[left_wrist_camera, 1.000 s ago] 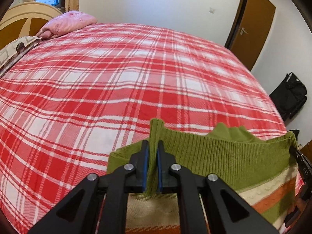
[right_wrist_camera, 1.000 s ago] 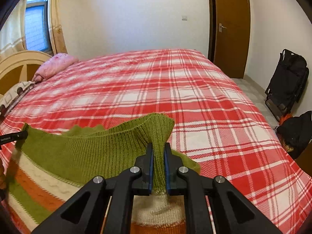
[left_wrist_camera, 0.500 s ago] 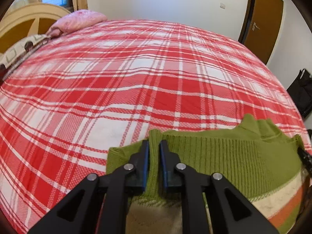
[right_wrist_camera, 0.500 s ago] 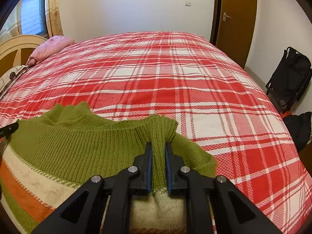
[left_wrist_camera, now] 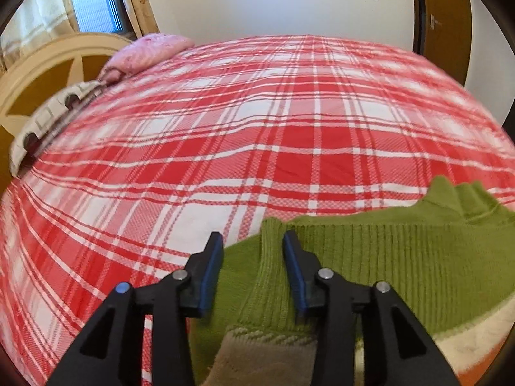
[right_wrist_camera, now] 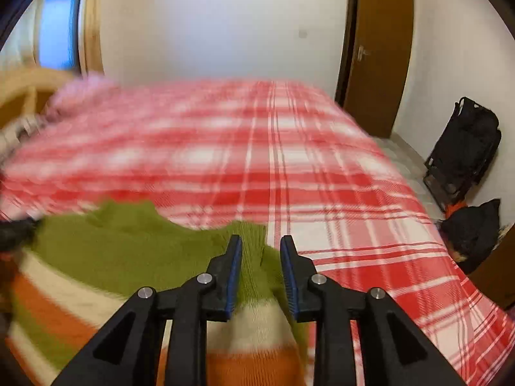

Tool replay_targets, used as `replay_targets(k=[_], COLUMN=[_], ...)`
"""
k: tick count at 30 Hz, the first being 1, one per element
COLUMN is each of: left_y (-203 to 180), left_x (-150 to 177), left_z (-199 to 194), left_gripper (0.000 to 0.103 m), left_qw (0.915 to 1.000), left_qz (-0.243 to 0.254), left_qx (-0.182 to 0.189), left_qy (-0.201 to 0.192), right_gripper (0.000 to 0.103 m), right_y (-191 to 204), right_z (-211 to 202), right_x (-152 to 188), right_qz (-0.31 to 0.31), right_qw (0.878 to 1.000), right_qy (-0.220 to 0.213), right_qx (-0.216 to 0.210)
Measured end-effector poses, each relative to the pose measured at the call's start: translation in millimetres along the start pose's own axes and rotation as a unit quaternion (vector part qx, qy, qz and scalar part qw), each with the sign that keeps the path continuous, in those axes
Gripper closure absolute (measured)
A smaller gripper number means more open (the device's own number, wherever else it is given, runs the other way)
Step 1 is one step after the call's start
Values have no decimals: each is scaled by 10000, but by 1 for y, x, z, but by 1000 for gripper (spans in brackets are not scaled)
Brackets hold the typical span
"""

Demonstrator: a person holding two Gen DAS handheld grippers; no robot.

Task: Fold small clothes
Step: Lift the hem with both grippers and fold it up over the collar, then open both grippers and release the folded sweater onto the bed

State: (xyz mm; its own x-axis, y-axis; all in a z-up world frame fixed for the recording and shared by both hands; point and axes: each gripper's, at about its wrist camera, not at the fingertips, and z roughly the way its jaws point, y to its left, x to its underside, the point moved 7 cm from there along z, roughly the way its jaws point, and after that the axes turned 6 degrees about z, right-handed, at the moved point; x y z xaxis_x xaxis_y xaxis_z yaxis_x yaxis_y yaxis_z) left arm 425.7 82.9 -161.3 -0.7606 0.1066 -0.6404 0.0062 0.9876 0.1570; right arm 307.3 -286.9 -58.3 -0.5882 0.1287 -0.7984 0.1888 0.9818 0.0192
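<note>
Now both let go of sweater (left_wrist_camera: 402,257).
Left gripper (left_wrist_camera: 252,251) and right gripper (right_wrist_camera: 260,254) jaws just opened, spread, green hem between them, on plaid bed (left_wrist_camera: 257,135).

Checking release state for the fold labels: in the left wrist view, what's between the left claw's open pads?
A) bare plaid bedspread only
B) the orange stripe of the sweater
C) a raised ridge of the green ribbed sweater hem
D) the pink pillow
C: the left claw stands open, its jaws having just been opening, and a bunched ridge of the sweater's green ribbed hem sits in the gap, the pads apart from it.
</note>
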Motion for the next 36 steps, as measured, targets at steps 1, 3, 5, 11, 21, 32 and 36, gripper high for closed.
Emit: replay_targets(k=[1, 3, 5, 11, 21, 32, 36], left_y=[2, 2, -2, -7, -7, 9, 6], left_x=[1, 2, 5, 47, 118, 129, 131], left_z=[-4, -13, -31, -96, -103, -83, -84], left_gripper=[61, 58, 58, 35, 35, 3, 2], left_qw=[9998, 9996, 9990, 9970, 9996, 9977, 9983], left_qz=[-85, 43, 387, 568, 50, -544, -492], left_qx=[163, 284, 205, 363, 288, 388, 311], left_qy=[-21, 4, -31, -379, -41, 143, 79], right_gripper=[78, 78, 78, 78, 78, 78, 77], right_y=[-4, -9, -9, 17, 26, 31, 31], right_z=[-12, -31, -48, -52, -22, -24, -24], right_x=[5, 20, 40, 86, 115, 119, 119], right_qz=[-67, -131, -36, -44, 123, -66, -69], right_qw=[9999, 9998, 9998, 9989, 9971, 9983, 9984], right_qy=[4, 101, 193, 385, 701, 574, 557], right_qx=[94, 142, -7, -273, -259, -68, -62])
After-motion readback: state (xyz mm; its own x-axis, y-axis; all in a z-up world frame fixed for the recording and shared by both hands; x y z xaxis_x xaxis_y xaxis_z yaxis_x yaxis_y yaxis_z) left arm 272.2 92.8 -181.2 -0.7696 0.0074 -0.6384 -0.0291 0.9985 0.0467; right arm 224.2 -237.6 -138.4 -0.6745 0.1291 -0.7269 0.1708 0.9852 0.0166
